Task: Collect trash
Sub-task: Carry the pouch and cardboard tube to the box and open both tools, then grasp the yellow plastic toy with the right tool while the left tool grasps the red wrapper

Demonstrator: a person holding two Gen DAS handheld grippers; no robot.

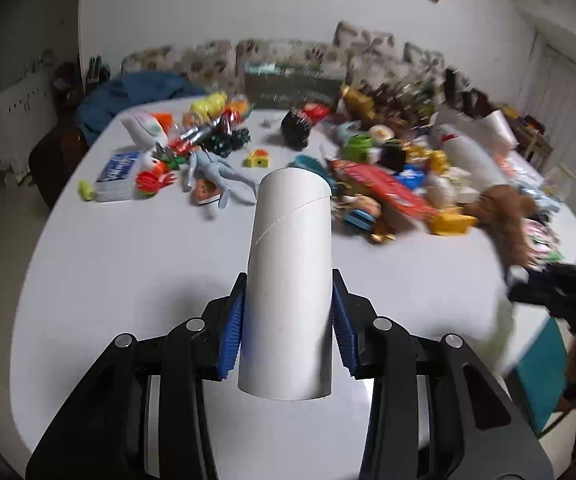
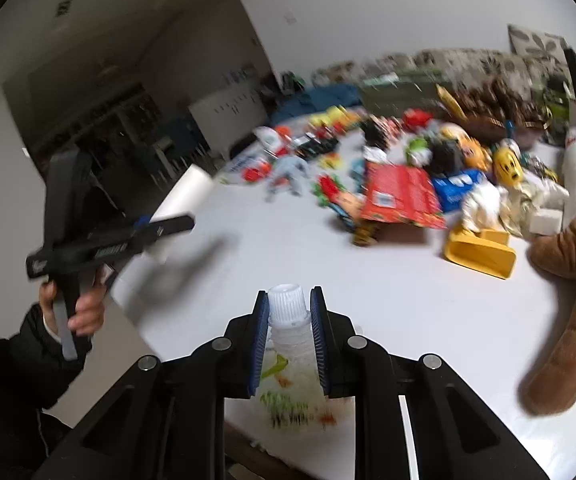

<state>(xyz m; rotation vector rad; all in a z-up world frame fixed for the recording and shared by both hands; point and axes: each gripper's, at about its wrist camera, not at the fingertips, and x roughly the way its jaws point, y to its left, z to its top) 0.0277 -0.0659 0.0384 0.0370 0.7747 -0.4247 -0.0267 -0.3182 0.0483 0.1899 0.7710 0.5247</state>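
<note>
My left gripper [image 1: 288, 312] is shut on a white cardboard tube [image 1: 290, 272] and holds it upright above the white table [image 1: 128, 260]. The tube [image 2: 186, 196] and the left gripper [image 2: 160, 228] also show at the left of the right wrist view, over the table's left edge. My right gripper [image 2: 289, 312] is shut on a clear plastic bottle [image 2: 290, 344] with a white ribbed cap, held by its neck above the table's near edge. The right gripper [image 1: 560, 292] shows as a dark blur at the right of the left wrist view.
A heap of toys and packaging covers the far half of the table: a red snack bag [image 2: 400, 196], a yellow scoop [image 2: 480, 252], a grey doll [image 1: 216, 172], a blue-labelled box [image 1: 118, 176]. A brown plush toy [image 2: 568, 312] lies at the right. A sofa [image 1: 288, 64] stands behind.
</note>
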